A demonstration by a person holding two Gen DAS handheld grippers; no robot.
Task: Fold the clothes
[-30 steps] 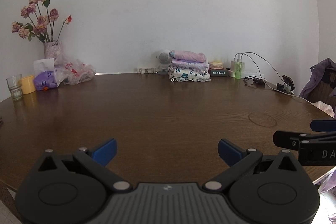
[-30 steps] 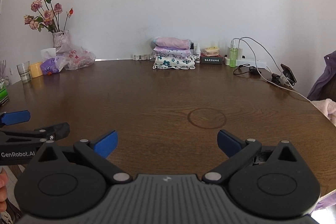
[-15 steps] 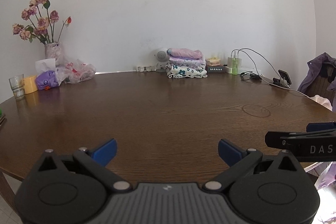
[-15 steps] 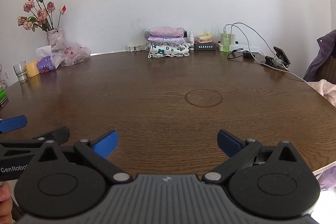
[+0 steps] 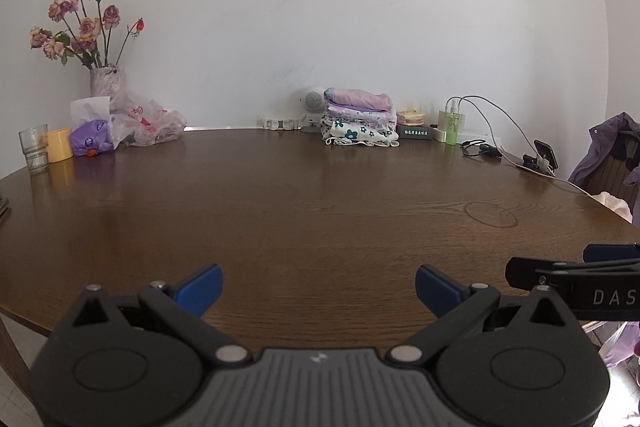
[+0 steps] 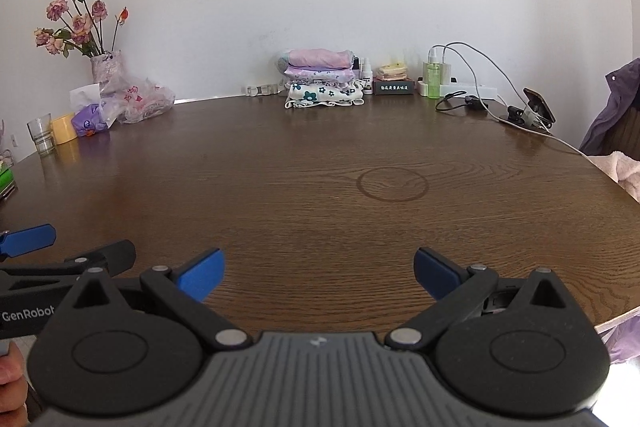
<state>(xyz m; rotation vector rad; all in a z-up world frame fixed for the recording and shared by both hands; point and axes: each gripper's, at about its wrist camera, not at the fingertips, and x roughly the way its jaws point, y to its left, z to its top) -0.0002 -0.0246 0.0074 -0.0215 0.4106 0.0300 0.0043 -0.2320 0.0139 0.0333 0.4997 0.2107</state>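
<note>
White wall point(image 5: 360, 27), round wooden table point(image 5: 320, 203)

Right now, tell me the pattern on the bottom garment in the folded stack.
White with dark teal flowers; the bottom garment shows best in the right wrist view.

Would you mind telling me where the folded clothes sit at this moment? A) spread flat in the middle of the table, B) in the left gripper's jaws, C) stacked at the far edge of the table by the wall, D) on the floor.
C: the folded clothes lie stacked at the far edge of the table against the wall, while the left gripper and right gripper are both open and hold nothing.
</note>
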